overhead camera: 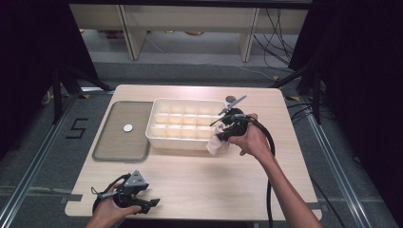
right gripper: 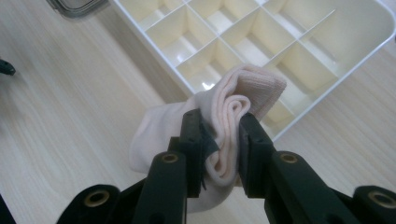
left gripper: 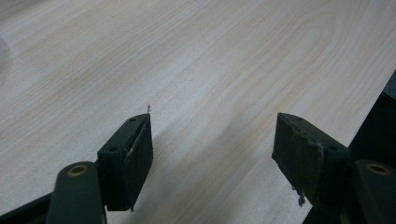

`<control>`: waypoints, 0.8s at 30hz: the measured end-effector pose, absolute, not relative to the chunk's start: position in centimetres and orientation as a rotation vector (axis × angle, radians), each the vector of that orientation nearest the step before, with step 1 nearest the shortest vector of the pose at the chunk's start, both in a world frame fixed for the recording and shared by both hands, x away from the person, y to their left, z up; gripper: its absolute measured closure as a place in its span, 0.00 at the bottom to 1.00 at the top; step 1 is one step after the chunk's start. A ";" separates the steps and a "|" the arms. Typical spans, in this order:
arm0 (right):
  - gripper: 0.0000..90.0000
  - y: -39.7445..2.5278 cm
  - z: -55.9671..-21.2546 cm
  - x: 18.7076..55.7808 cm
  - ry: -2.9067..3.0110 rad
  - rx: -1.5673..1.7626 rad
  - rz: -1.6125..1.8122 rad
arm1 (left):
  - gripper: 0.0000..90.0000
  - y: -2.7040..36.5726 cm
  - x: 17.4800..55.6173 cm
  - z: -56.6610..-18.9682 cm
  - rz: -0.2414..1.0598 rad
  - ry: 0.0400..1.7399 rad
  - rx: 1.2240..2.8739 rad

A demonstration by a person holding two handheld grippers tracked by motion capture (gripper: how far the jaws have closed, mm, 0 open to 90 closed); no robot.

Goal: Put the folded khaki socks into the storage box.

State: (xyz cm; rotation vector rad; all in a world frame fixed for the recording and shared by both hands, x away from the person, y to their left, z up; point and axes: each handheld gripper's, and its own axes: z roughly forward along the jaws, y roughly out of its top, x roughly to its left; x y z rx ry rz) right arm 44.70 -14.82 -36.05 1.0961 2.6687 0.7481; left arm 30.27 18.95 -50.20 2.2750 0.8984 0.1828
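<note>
Right gripper [right gripper: 219, 135]: pinching folded pink sock [right gripper: 224, 116], held at near edge of white divided box [overhead camera: 164, 135]. Left gripper [left gripper: 212, 144]: jaws spread, low over bare table [left gripper: 196, 60], near front edge

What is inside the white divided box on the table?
The compartments of the white divided box that can be seen are empty. The pale pink sock, clamped in the right tool, covers part of the nearest corner compartment, so its floor cannot be fully checked.
</note>
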 end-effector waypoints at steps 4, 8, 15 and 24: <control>0.83 -15.0 -35.8 45.4 2.659 1.092 0.753 | 0.31 18.8 30.3 -50.4 0.192 0.898 2.275; 0.83 -15.1 -35.7 46.1 2.645 1.118 0.750 | 0.31 19.0 30.3 -50.2 0.182 0.891 2.284; 0.83 -15.1 -35.8 47.5 2.613 1.144 0.731 | 0.31 18.8 30.2 -50.3 0.167 0.903 2.273; 0.83 -15.1 -36.6 49.5 2.586 1.152 0.699 | 0.31 18.9 30.2 -50.2 0.178 0.898 2.281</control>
